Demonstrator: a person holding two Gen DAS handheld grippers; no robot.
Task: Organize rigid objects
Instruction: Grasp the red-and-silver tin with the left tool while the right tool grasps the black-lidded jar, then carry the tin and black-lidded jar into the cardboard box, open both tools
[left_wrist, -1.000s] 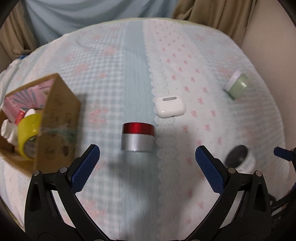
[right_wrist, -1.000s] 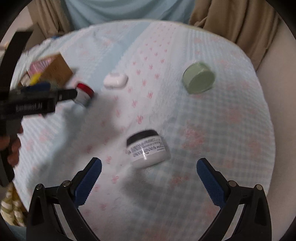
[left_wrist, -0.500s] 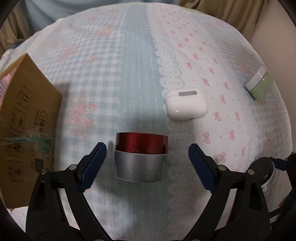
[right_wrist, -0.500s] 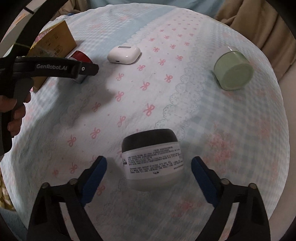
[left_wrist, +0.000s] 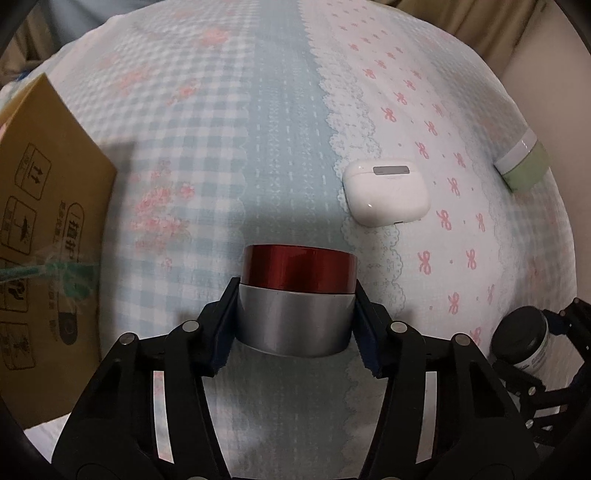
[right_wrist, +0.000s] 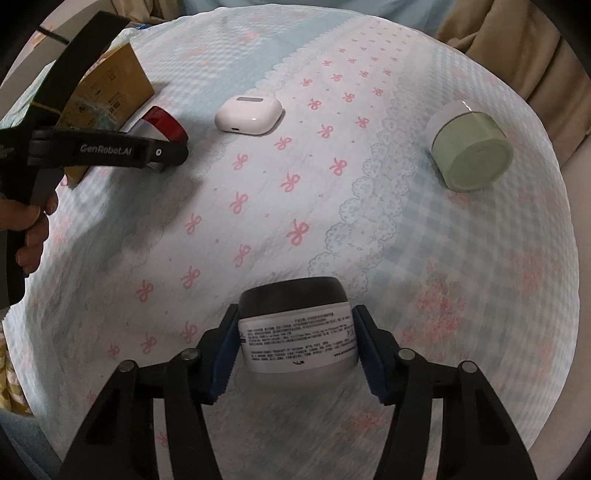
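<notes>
the left hand-held gripper (left_wrist: 295, 325) is closing, pads against the red-lidded jar (left_wrist: 295, 295) lying on the bed (left_wrist: 280, 147), lid pointing away. the right hand-held gripper (right_wrist: 295, 347) clamps the black-lidded jar (right_wrist: 295, 332), likewise. box (left_wrist: 40, 229) at left, contents unseen.

cardboard box (left_wrist: 48, 236) cut off at left edge, its contents hidden, black-lidded jar's label (right_wrist: 299, 341) print too small to read
</notes>
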